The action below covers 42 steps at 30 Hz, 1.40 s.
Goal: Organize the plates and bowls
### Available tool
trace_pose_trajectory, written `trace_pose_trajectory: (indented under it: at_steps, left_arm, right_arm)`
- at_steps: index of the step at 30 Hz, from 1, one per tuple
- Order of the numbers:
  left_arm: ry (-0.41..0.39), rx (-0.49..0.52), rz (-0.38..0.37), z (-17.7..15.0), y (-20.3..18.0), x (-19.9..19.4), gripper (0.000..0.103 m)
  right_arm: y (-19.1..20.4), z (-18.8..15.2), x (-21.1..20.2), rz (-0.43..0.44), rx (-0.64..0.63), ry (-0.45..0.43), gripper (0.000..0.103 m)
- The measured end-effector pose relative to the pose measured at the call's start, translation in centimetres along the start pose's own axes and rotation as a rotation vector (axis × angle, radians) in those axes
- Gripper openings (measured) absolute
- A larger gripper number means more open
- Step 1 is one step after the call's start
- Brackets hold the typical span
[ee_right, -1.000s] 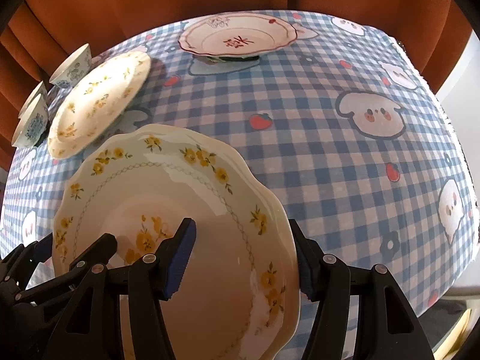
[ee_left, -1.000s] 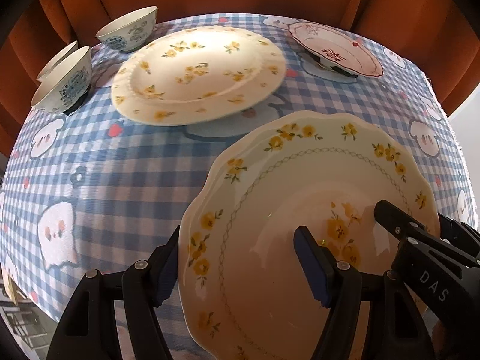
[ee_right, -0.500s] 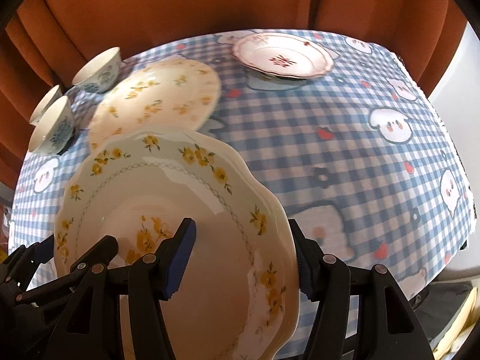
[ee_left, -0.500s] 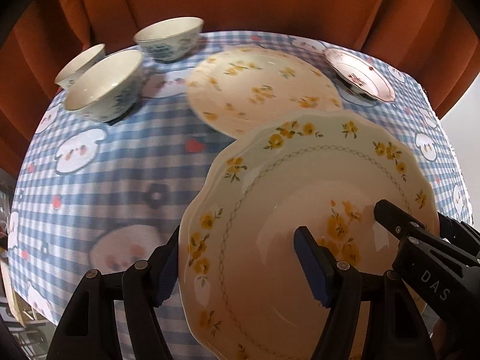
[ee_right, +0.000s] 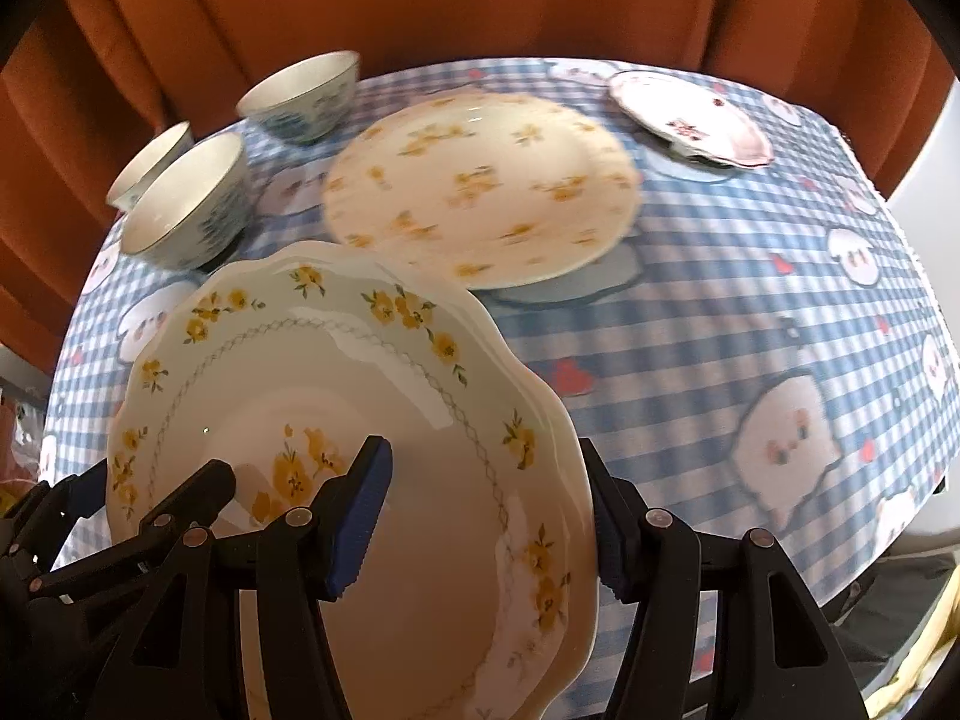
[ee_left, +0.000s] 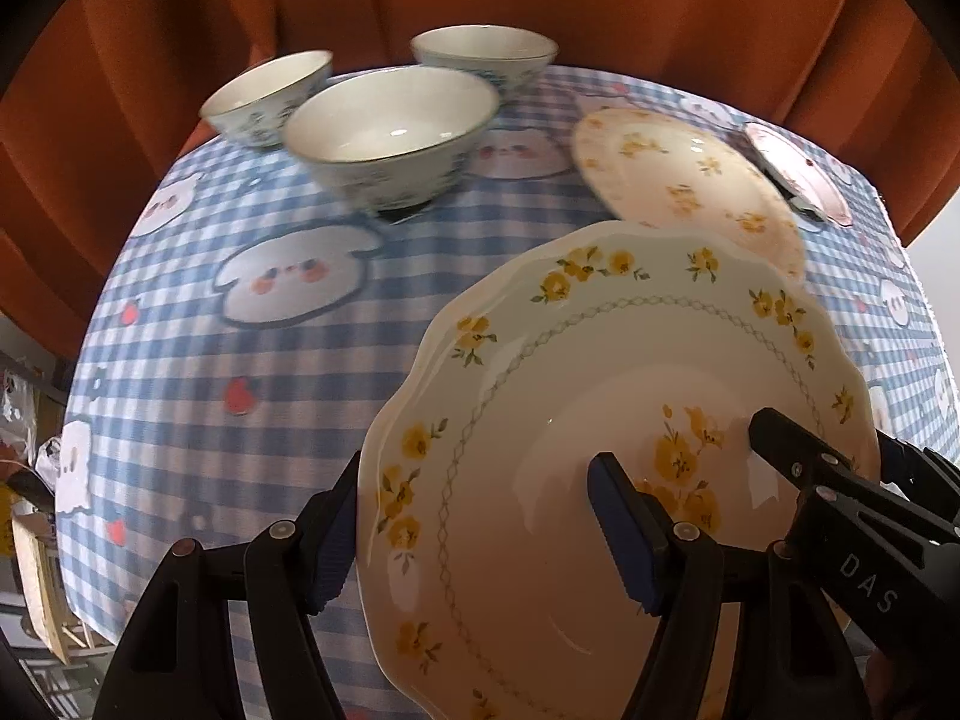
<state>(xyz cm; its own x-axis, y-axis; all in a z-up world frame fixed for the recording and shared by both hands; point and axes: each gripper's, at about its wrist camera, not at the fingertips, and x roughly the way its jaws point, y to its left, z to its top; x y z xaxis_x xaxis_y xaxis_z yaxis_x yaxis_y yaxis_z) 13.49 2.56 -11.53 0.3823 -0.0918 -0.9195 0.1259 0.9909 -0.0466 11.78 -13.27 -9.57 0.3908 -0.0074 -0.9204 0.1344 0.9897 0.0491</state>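
Two claws hold one scalloped plate point(ee_left: 600, 420) between them, above the surface point(ee_left: 240, 360). The left claw point(ee_left: 474, 531) grips the plate's left rim, one blue-padded finger under the edge and the other resting on the upper face near the central yellow flower spray. The right claw point(ee_right: 486, 516) grips the opposite rim in the same manner, one pad on the plate's face, the other outside the edge. Each claw is visible in the other's view, at the far side of the plate. The plate is cream with yellow flowers around the border and a chain-pattern ring; in the right wrist view a second rim line shows beneath it, but whether this is one plate or two stacked cannot be told. The surface is covered with a blue-and-white checked cloth point(ee_right: 720, 312) printed with white cartoon animals and small red shapes. On the cloth, beyond the held plate, lies a round plate with yellow flowers point(ee_right: 480, 192), blurred. Three bowls point(ee_left: 390, 138) with blue patterning stand together at the far left, near that round plate. A smaller plate with red decoration point(ee_right: 690, 120) sits at the far right. An orange curtain point(ee_right: 480, 0) hangs behind the surface.
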Motion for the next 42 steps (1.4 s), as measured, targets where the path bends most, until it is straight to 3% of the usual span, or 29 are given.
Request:
trace_pose_trajectory:
  at_steps: [14,29,36,42]
  left_arm:
    - [0.085,-0.012,0.008,-1.4,5.7,2.2,0.072]
    - [0.038,0.048,0.007,0.4,5.4,3.4,0.074]
    - [0.039,0.003,0.021,0.8,5.6,3.8,0.072]
    - [0.065,-0.017,0.017,0.4,5.9,3.5,0.078]
  right_arm:
    - [6.6,-1.4,2.8,0.009,-0.010,0.083,0.064]
    - [6.7,-0.5,4.5,-0.038,0.036,0.085,0.064]
    - [7.1,0.0,5.4,-0.075,0.006,0.070,0.064]
    - [7.1,0.3,5.5,-0.071,-0.016,0.107,0.065]
